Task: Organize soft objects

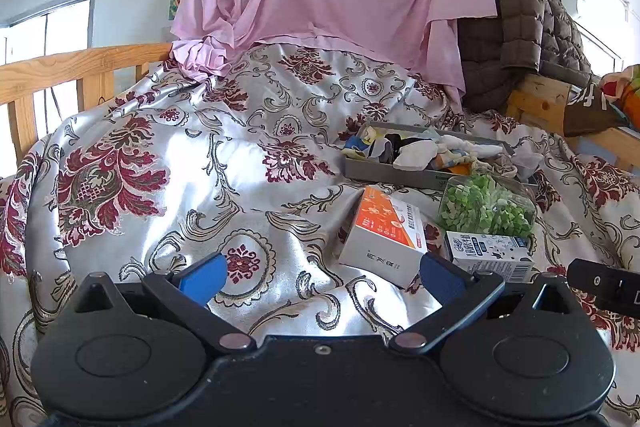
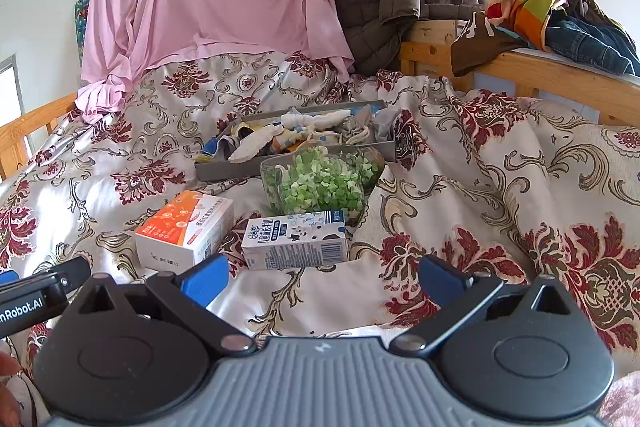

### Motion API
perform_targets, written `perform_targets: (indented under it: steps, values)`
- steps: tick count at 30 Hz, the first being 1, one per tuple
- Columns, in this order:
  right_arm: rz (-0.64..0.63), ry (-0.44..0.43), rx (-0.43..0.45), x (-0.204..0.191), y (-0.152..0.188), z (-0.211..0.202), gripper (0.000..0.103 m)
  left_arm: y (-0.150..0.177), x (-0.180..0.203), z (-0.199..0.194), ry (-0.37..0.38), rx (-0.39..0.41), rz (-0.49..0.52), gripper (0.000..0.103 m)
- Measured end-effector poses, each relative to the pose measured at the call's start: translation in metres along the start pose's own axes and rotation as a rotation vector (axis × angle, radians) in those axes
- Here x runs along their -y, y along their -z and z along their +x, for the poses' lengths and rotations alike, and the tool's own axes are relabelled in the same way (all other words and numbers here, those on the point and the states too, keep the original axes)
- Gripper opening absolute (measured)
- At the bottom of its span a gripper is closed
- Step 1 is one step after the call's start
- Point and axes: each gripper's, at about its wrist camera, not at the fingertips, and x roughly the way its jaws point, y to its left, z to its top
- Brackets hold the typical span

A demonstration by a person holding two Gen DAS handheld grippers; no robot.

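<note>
Both hand-held grippers, left point(image 1: 322, 277) and right point(image 2: 322, 277), gape empty, well short of the sock tray point(image 2: 224, 169).

open bedspread point(image 1: 200, 187) at left, orange box point(image 2: 186, 231), milk carton point(image 2: 296, 241), green-filled container point(image 2: 316, 183) blocking grey tray point(image 2: 224, 171)
</note>
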Motion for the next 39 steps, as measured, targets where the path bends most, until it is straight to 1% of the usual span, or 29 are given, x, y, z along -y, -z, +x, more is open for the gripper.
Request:
perform_targets:
  steps: [39]
  values:
    - [0.000, 0.001, -0.004, -0.0005, -0.0011, -0.0006, 0.103, 0.0023, 0.0005, -0.0004, 0.007, -0.010, 0.002, 0.102]
